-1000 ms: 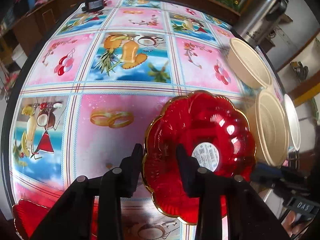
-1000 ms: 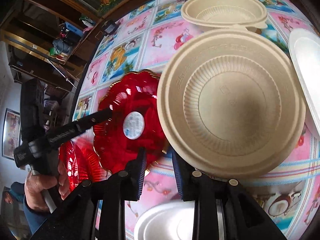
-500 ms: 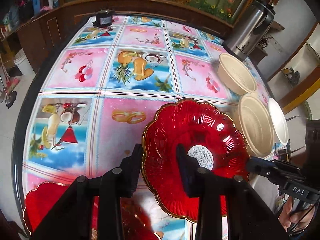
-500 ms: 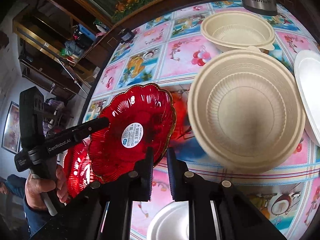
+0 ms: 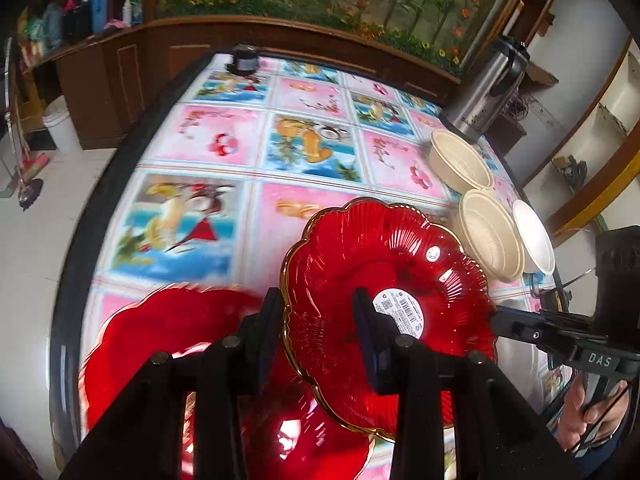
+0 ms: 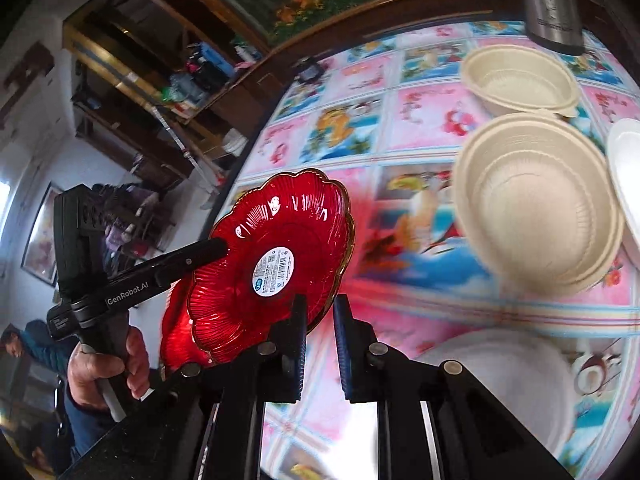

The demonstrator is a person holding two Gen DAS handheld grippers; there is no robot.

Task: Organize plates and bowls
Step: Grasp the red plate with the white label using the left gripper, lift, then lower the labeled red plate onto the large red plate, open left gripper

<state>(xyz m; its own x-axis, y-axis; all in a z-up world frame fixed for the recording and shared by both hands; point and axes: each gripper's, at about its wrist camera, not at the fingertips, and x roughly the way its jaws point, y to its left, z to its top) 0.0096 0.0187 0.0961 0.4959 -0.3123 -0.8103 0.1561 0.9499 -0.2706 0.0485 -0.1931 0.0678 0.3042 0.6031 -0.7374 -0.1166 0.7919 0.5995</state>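
You stand at a table [image 5: 248,208] covered in a glossy cloth printed with pink and blue squares of fruit and drinks. Dark wood panelling and a mural of flowers run behind it, a white tiled floor lies to the left, and a tall steel flask [image 5: 486,96] stands at the far right corner.

Near the flask sit two beige bowls: the far bowl [image 6: 520,80] and the near bowl [image 6: 540,208], which looks like two nested. White plates lie at the right edge [image 5: 534,240] and nearest you [image 6: 492,384].

Your left gripper [image 5: 318,334] is clamped on the rim of a red scalloped plate [image 5: 384,304], held tilted above the table, label facing you. A second red plate [image 5: 172,328] lies on the cloth below and to its left.

Your right gripper [image 6: 320,340] holds nothing, its jaws nearly together, having just been closing.

The risk: the glassy plate is pinched only at its edge and tilted, so it could swivel or slip out. Lowered carelessly onto the second red plate, the scalloped rims could clash or sit crooked rather than nest.
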